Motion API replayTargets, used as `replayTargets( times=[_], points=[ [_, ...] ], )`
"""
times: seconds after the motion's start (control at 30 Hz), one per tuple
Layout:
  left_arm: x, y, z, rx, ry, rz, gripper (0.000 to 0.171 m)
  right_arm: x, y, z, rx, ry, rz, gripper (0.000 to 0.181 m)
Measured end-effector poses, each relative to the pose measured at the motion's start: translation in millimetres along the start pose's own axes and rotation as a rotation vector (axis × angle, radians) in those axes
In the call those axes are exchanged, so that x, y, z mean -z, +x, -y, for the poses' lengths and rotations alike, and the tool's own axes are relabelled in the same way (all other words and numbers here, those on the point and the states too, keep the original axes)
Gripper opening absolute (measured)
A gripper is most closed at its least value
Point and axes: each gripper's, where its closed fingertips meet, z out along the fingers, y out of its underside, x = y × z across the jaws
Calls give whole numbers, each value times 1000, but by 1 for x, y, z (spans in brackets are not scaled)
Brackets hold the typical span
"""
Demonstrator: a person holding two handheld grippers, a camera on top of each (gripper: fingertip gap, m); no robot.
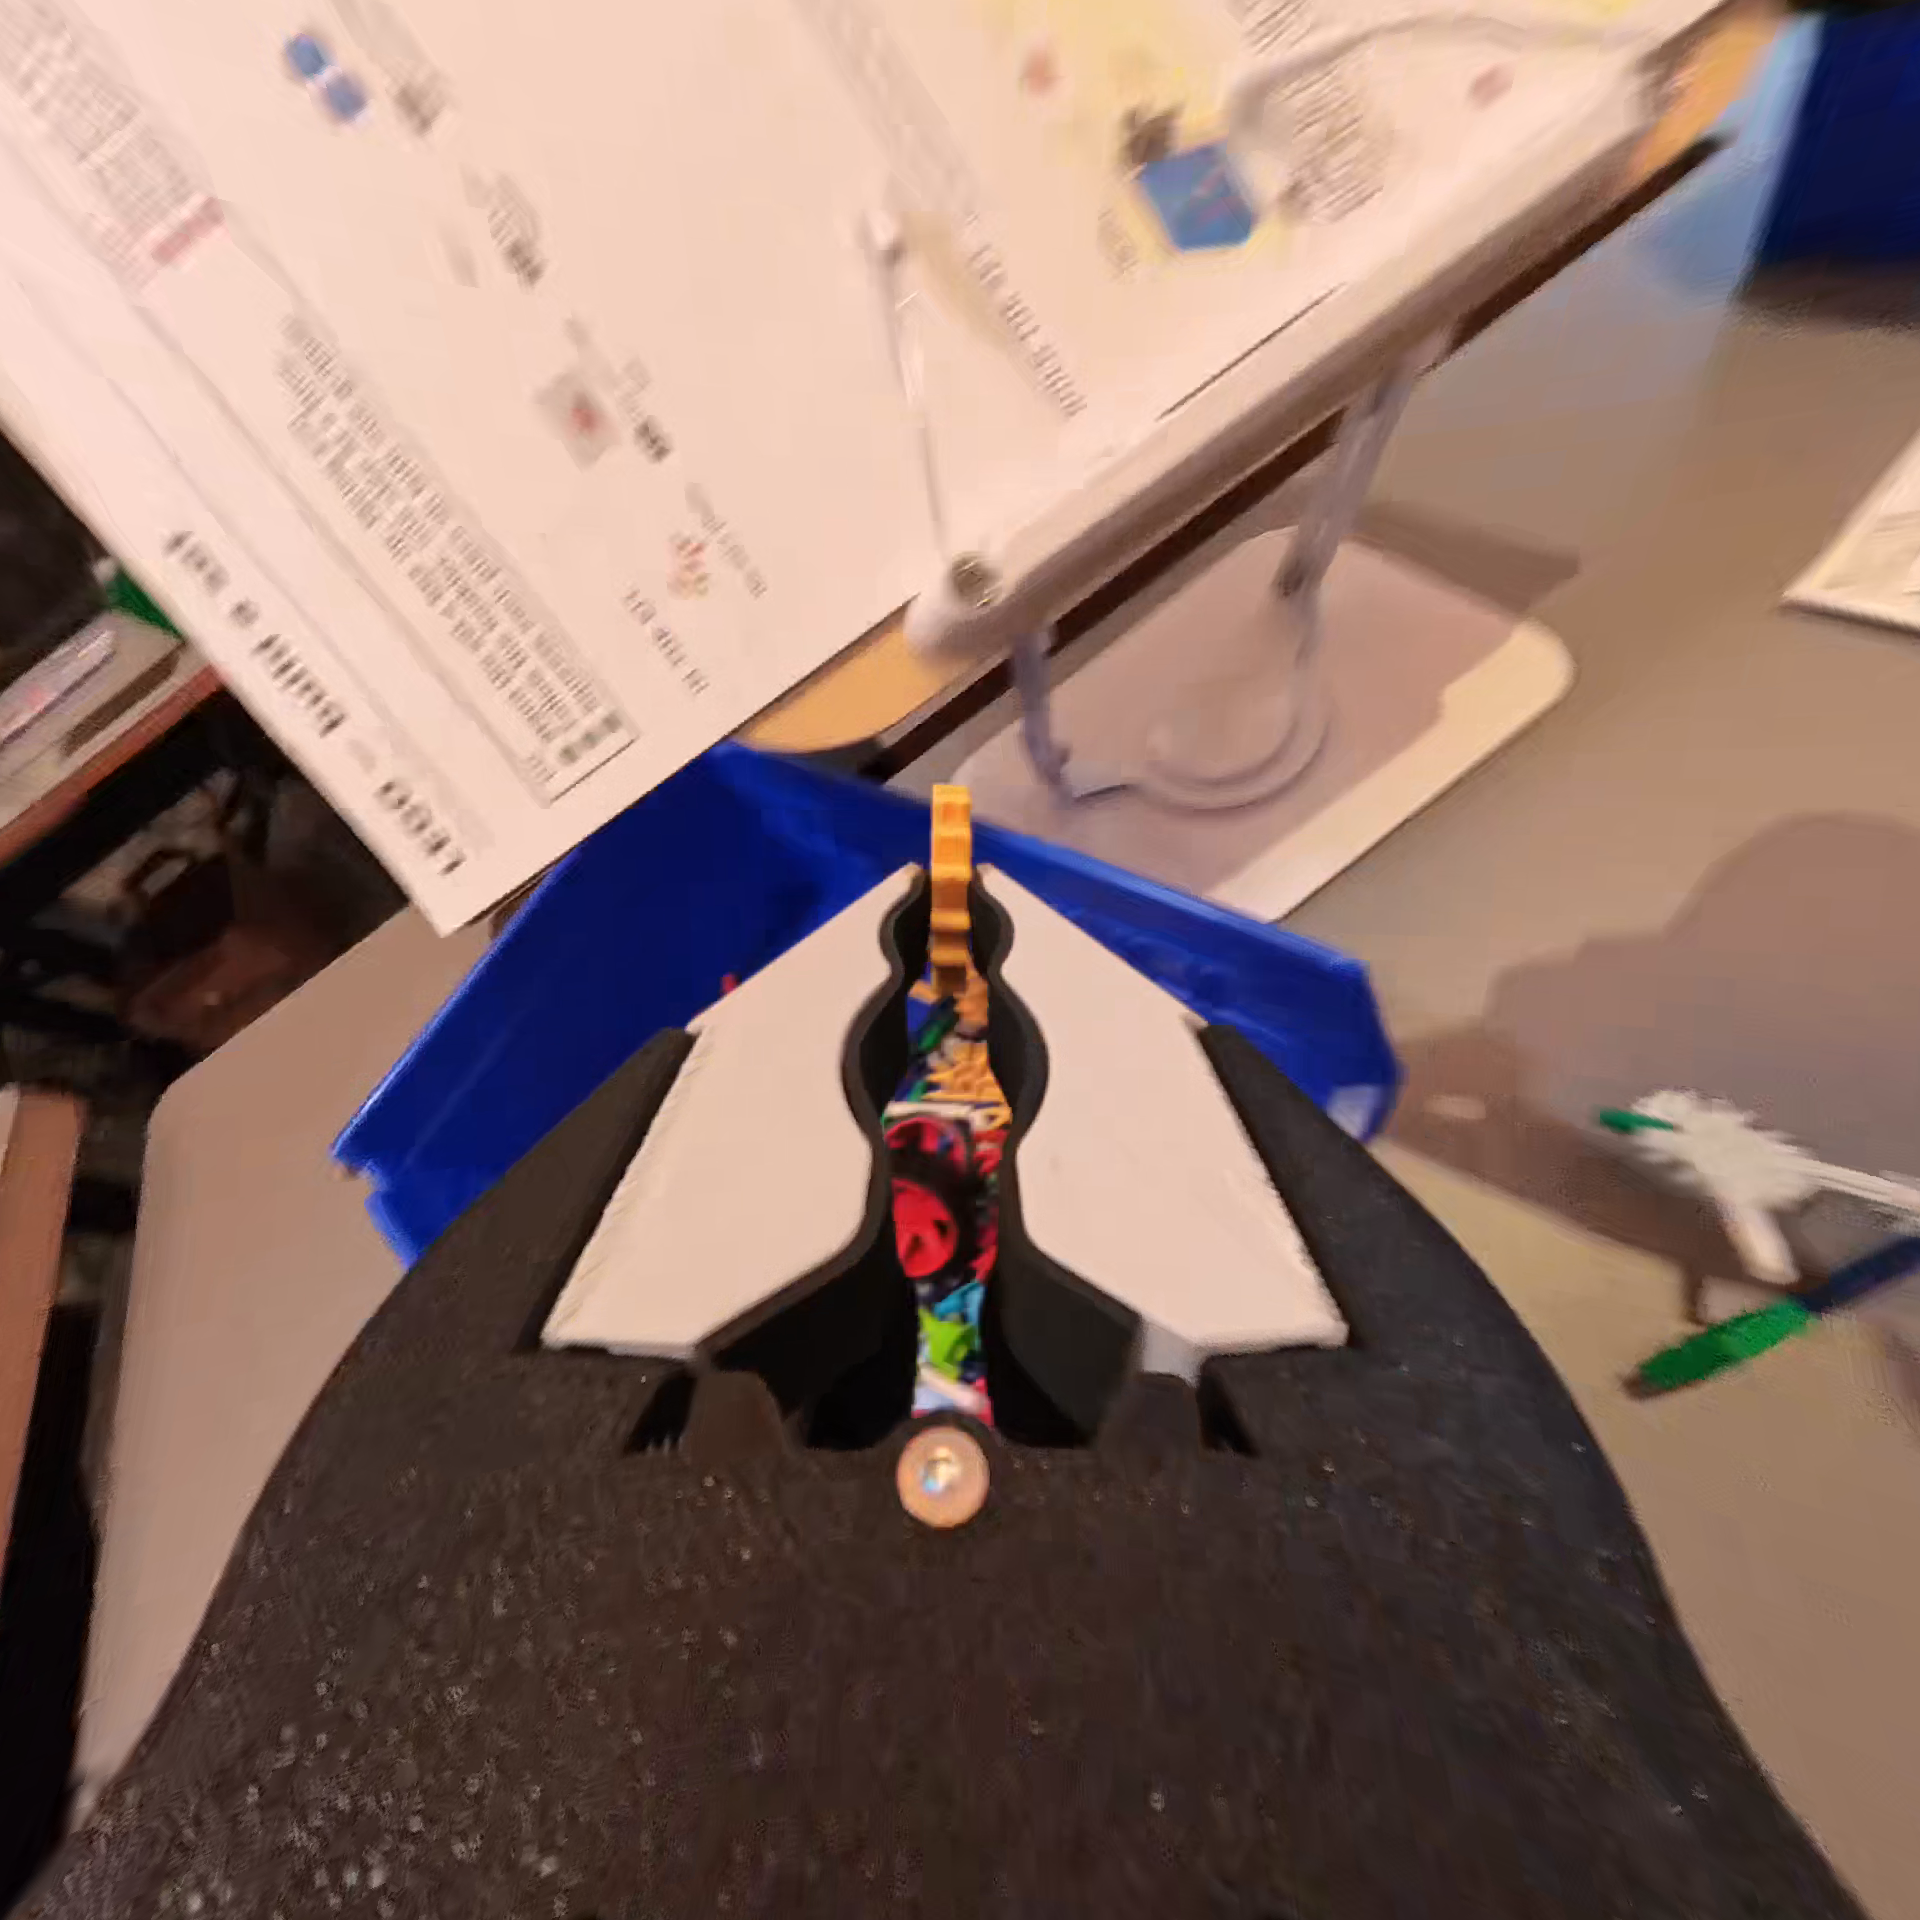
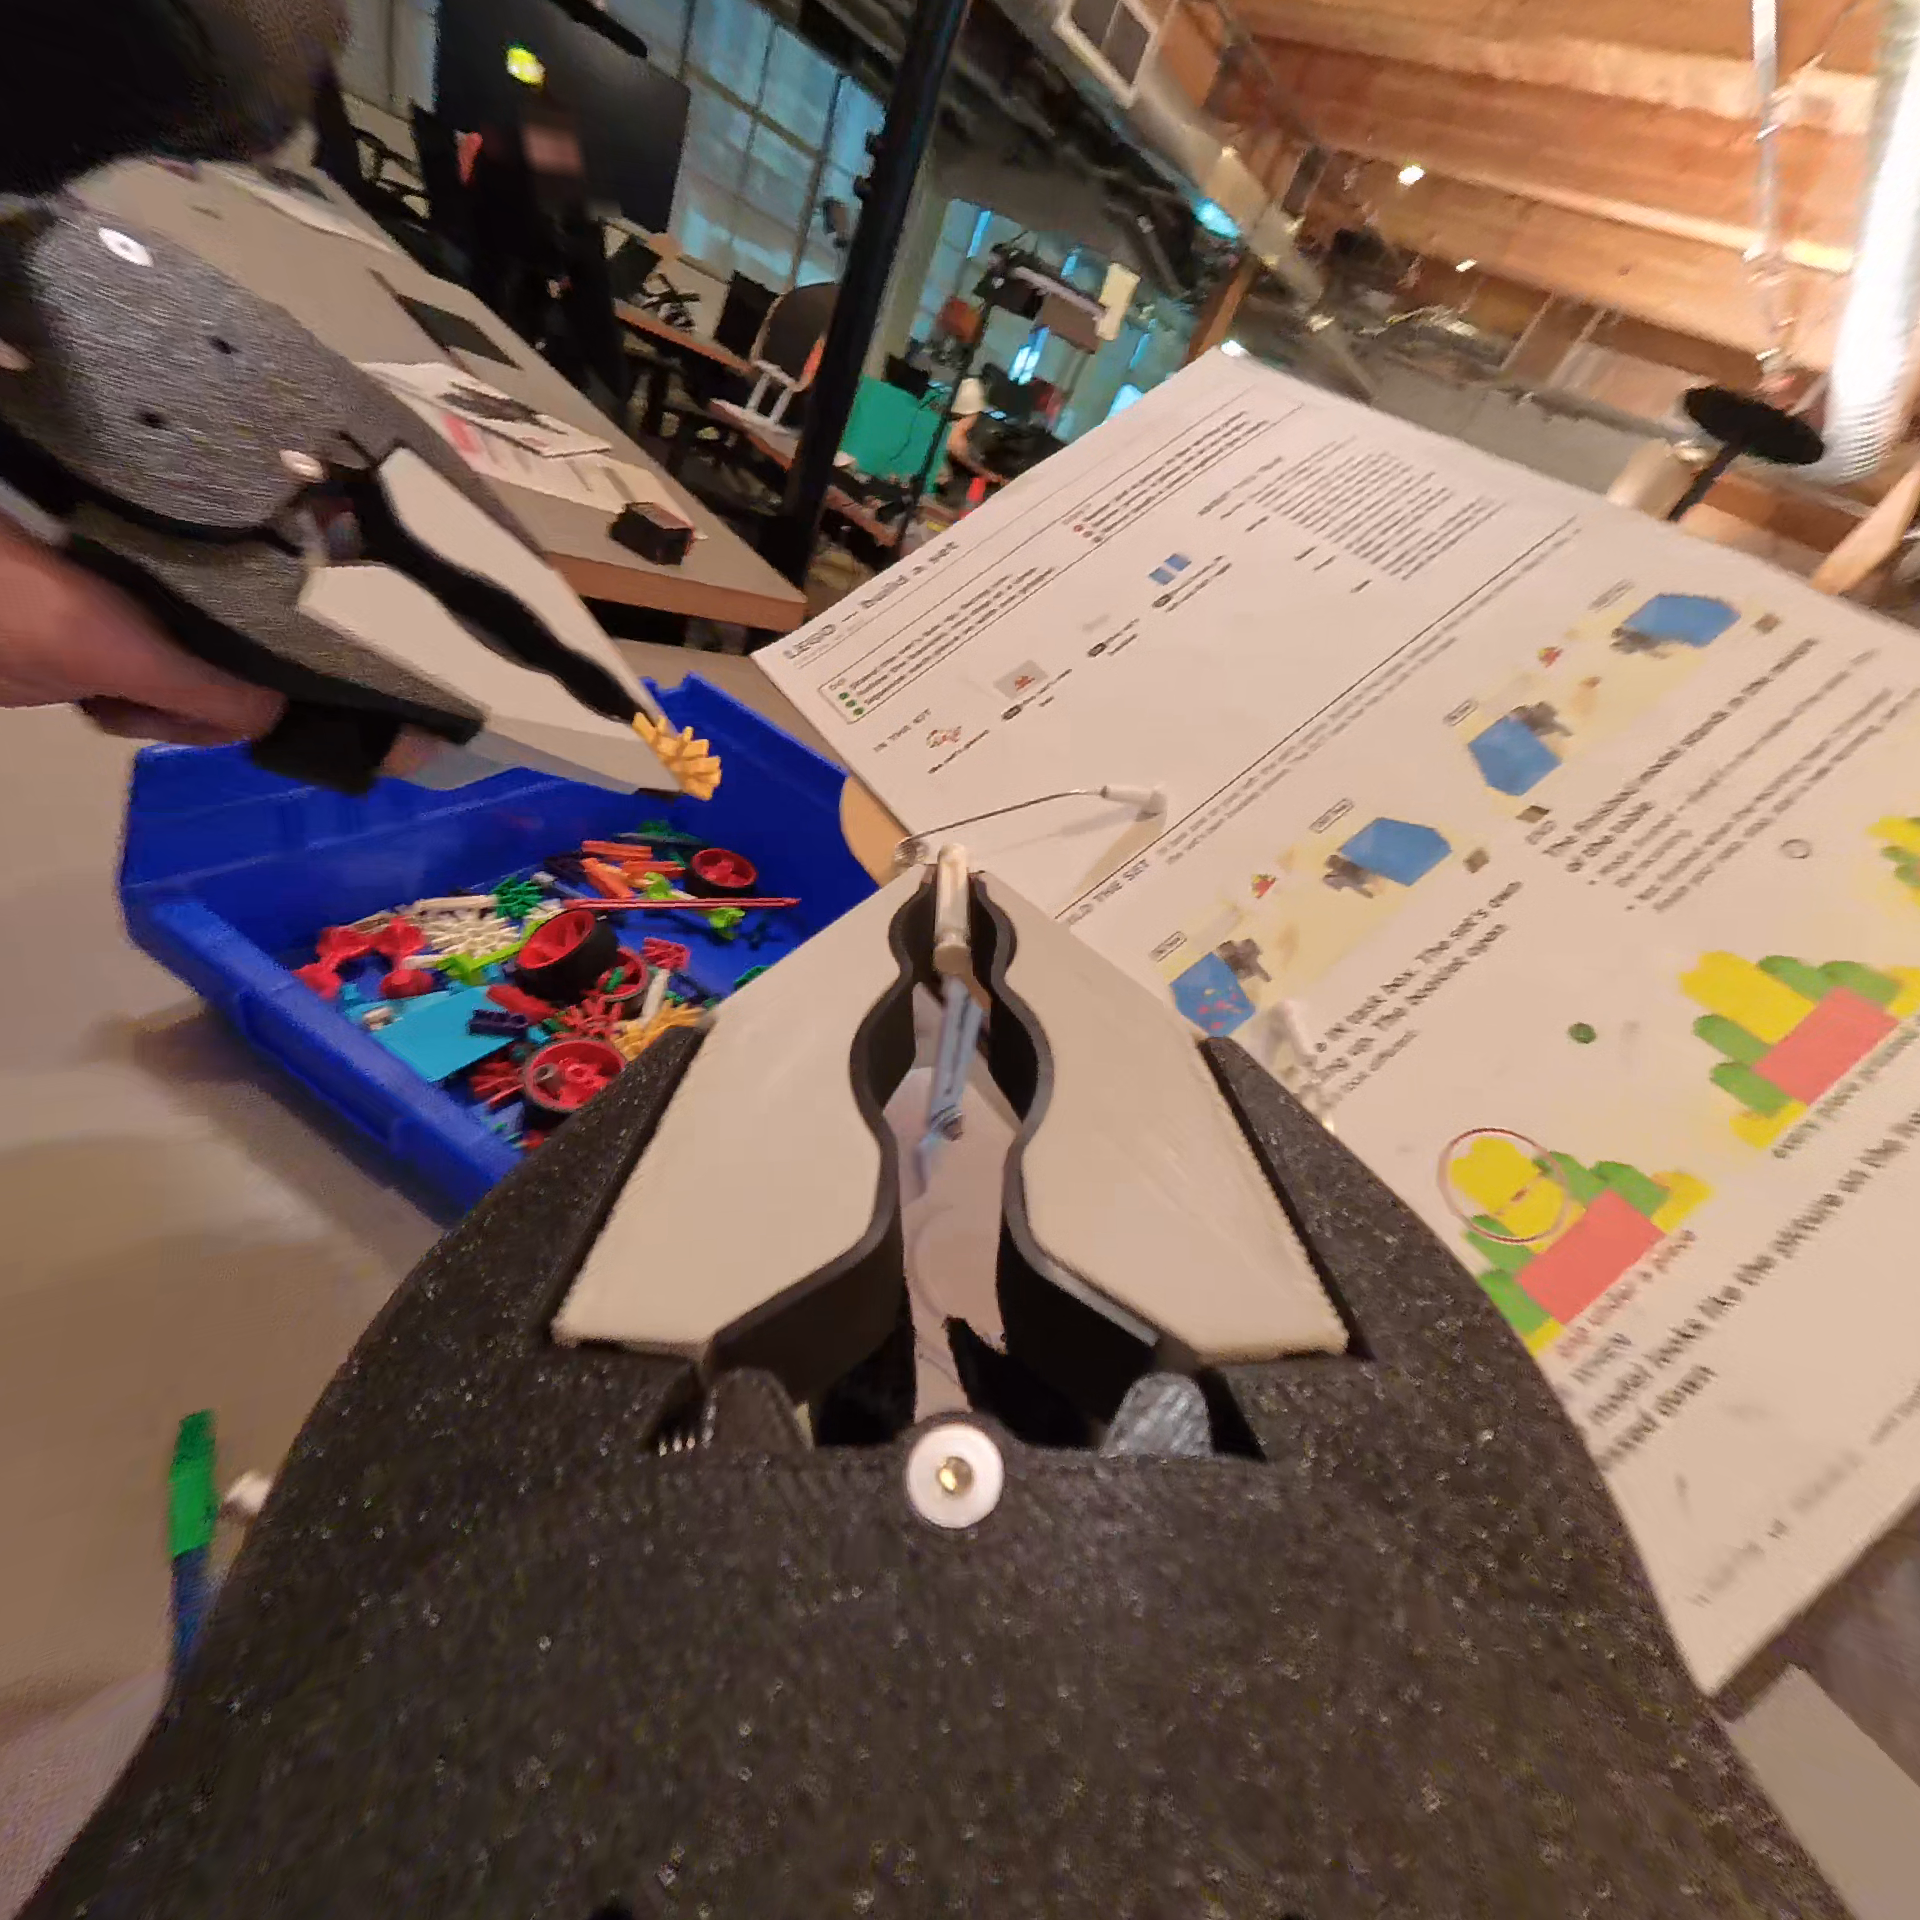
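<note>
My left gripper [image 1: 951, 878] is shut on a yellow toothed connector piece [image 1: 951, 862] and holds it above the blue bin [image 1: 644, 935]. The right wrist view shows that gripper [image 2: 670, 769] from the side, with the yellow connector [image 2: 681, 758] at its tips over the bin [image 2: 260, 831]. My right gripper [image 2: 951, 883] is shut on a white rod [image 2: 948, 914]; a pale blue piece [image 2: 951, 1060] hangs from the rod between the fingers. The bin holds several coloured construction pieces [image 2: 561, 956], among them red wheels.
A printed instruction sheet [image 2: 1455, 831] leans on a white stand [image 1: 1299, 675] right behind the bin. A white spoked piece with green and blue rods [image 1: 1745, 1247] lies on the grey table at right. A hand [image 2: 94, 644] holds the left gripper. Further tables stand behind. The gap from one gripper's tips to the other's is roughly 15 cm.
</note>
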Motion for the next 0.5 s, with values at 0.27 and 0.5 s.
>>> replayTargets(
  times=[0.27,0.5],
  points=[
    [5,7,5,-42,57,-66,46,-5,-57,-25,-117,-60,388,4],
    [53,97,71,91,400,-628,26,18,-70,-2,-103,127,536,4]
  ],
)
